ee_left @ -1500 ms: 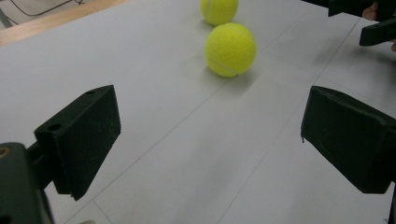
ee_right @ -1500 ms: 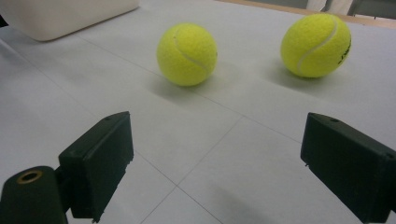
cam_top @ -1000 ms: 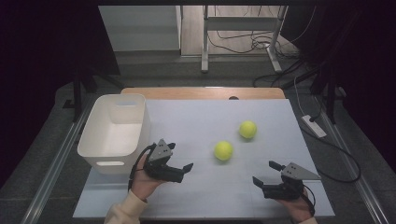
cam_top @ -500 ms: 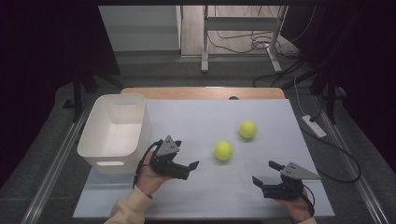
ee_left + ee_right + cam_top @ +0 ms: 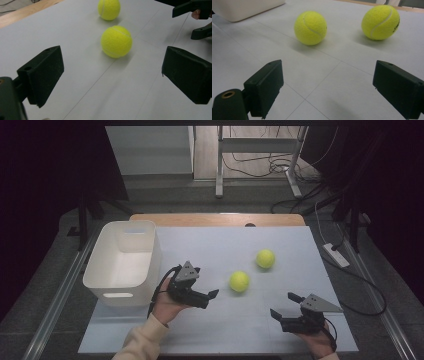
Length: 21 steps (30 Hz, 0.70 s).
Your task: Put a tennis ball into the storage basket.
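We see a wide desk (image 5: pixel 220 245) covered by a pale grey-white sheet, with a strip of bare light wood along its far edge. On its left part stands a white rectangular plastic bin (image 5: pixel 125 262) with a slot handle in its near wall; we see nothing inside it.

Next in size are the two hand-held tools. The left claw (image 5: pixel 210 299), black with a grey three-cornered plate on top, is held in the person's left hand (image 5: pixel 167 306), whose cream sleeve comes in from the bottom edge. It sits just to the right of the bin and points right, toward the nearer ball. In the left gripper view its jaws stand wide apart with only bare desk between them; they hold nothing and touch nothing we can make out. The right claw (image 5: pixel 285 306) is at the near right of the desk, held in the right hand (image 5: pixel 320 342), pointing left and away. In the right gripper view its jaws are likewise spread wide, with nothing in them, over bare sheet.

Smallest are two yellow-green felt tennis balls. The nearer tennis ball (image 5: pixel 239 281) lies on the sheet at mid-desk, near the left claw's tips but apart from them. The farther tennis ball (image 5: pixel 265 258) lies up and to the right of it, close by but not touching. Both rest free on the desk, outside the bin.
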Motion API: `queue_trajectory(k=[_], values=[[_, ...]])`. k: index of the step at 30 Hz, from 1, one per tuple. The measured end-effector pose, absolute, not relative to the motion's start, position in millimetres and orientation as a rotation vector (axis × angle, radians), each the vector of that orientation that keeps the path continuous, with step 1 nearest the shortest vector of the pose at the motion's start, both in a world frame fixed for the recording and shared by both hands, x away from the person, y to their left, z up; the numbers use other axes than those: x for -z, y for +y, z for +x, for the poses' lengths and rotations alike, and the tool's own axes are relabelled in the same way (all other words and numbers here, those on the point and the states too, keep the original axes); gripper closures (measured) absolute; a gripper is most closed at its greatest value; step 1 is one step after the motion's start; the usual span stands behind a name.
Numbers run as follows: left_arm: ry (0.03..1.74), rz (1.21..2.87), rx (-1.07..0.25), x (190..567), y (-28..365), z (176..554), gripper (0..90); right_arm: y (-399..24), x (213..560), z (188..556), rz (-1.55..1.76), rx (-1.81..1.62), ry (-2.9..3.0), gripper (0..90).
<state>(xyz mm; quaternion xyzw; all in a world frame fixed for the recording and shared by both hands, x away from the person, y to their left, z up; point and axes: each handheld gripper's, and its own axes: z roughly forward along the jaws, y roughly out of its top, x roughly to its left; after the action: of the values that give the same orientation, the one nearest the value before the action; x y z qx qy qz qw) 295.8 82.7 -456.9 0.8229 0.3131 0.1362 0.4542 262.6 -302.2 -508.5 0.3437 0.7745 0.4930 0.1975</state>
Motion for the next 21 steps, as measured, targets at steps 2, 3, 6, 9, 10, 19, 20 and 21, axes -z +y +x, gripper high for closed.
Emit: queue_trajectory(k=[2, 3, 6, 9, 10, 19, 20, 21], values=[[0.771, 2.034, -0.331, 457.5, 80.1, 297.4, 4.5, -302.3, 508.6, 262.8, 0.963, -1.379, 2.167, 9.6], [0.77, 2.032, -0.329, 457.7, 79.0, 298.1, 4.5, -302.4, 508.7, 262.8, 0.965, -1.378, 2.168, 9.5], [0.769, 2.036, -0.326, 458.2, 75.6, 300.0, 4.3, -302.8, 509.2, 263.1, 0.967, -1.374, 2.169, 9.6], [0.77, 2.044, -0.328, 459.0, 72.4, 301.8, 3.8, -302.8, 509.2, 263.0, 0.966, -1.372, 2.168, 9.6], [0.771, 2.047, -0.327, 459.1, 71.7, 302.2, 3.6, -302.8, 509.2, 262.8, 0.966, -1.373, 2.168, 9.6], [0.777, 2.046, -0.311, 459.9, 68.0, 306.2, 3.5, -302.6, 509.5, 263.1, 0.966, -1.366, 2.172, 9.6], [0.778, 2.047, -0.304, 460.1, 67.4, 306.9, 3.6, -302.5, 509.5, 263.2, 0.967, -1.367, 2.172, 9.6], [0.777, 2.048, -0.299, 460.3, 66.7, 307.8, 3.6, -302.4, 509.5, 263.2, 0.967, -1.367, 2.172, 9.6]])
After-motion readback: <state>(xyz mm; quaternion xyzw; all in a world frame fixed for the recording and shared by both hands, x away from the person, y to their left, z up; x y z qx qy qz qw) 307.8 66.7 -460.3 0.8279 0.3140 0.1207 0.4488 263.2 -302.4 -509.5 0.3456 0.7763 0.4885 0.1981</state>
